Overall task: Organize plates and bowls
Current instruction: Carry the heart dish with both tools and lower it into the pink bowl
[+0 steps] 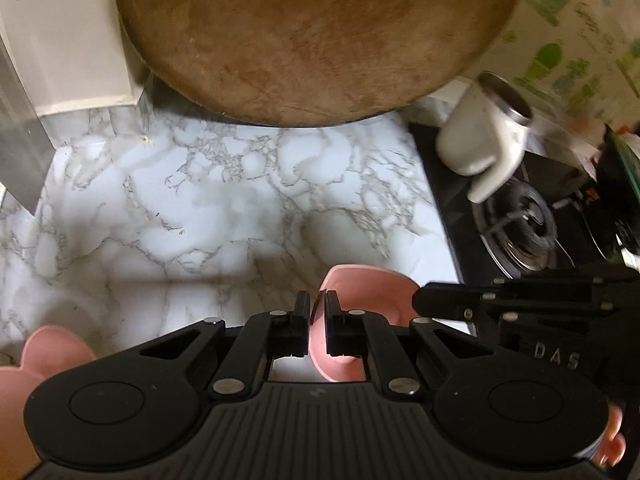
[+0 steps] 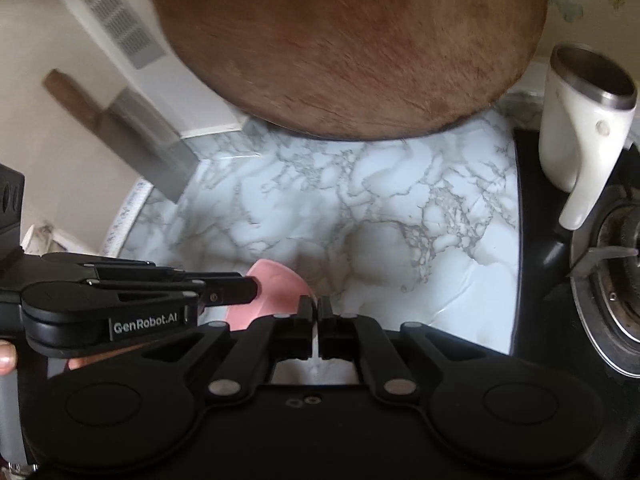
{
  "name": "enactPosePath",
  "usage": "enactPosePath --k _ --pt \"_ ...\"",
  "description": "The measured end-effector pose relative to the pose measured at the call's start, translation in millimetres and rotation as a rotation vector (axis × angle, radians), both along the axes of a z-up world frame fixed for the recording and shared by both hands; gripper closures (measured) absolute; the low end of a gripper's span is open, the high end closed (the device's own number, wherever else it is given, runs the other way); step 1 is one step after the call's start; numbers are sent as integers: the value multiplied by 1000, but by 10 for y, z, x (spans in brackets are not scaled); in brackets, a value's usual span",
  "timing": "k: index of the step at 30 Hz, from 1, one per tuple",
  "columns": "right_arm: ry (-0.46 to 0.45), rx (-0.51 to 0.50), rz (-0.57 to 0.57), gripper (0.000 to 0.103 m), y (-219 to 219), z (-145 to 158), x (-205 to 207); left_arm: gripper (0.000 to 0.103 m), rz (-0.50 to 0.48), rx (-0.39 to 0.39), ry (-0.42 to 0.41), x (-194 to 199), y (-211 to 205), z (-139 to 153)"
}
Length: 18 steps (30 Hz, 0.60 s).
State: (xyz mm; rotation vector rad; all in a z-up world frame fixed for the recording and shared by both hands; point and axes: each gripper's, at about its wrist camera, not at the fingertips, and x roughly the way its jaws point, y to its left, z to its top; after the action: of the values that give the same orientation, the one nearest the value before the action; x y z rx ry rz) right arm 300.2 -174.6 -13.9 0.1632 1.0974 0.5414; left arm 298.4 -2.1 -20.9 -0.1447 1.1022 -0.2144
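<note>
I see the pink, thin-walled plastic bowl (image 1: 360, 292) at 6 o'clock in both wrist views, held above the white marble-patterned countertop (image 1: 200, 200). My left gripper (image 1: 317, 308) is clamped together on the bowl's rim: the pink wall passes between its two black fingers, which stand almost touching. In the right wrist view the same bowl (image 2: 276, 292) lies at 7 o'clock of centre, and my right gripper (image 2: 318, 312) has its fingers drawn together with only a pale sliver between them; whether that sliver is the bowl's rim I cannot tell. The left gripper (image 2: 240, 290) enters that view from 9 o'clock, its tip on the bowl's edge. The right gripper (image 1: 432, 304) enters the left view from 3 o'clock, its tip just beside the bowl. A second pink piece (image 1: 36, 360) shows at 8 o'clock in the left view. At 12 o'clock a large round brown wooden board (image 1: 316, 36) leans upright at the back of the countertop. At 2 o'clock a white mug with a steel rim (image 1: 480, 128) stands on a black gas stove (image 1: 516, 232).
</note>
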Motion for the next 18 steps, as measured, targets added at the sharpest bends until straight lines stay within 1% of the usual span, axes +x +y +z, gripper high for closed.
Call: enactPosePath --k 3,9,13,18 --pt "-8 17 16 100 -19 127 -150 96 -13 9 -14 -189 -10 112" --pt "-7 44 54 100 -36 241 -440 96 -7 -34 -12 -539 76 241" --pt "7 49 78 100 -26 214 -588 96 -4 -39 3 -722 87 216" --pt "42 52 94 100 -24 99 -725 96 5 -44 33 -890 93 92"
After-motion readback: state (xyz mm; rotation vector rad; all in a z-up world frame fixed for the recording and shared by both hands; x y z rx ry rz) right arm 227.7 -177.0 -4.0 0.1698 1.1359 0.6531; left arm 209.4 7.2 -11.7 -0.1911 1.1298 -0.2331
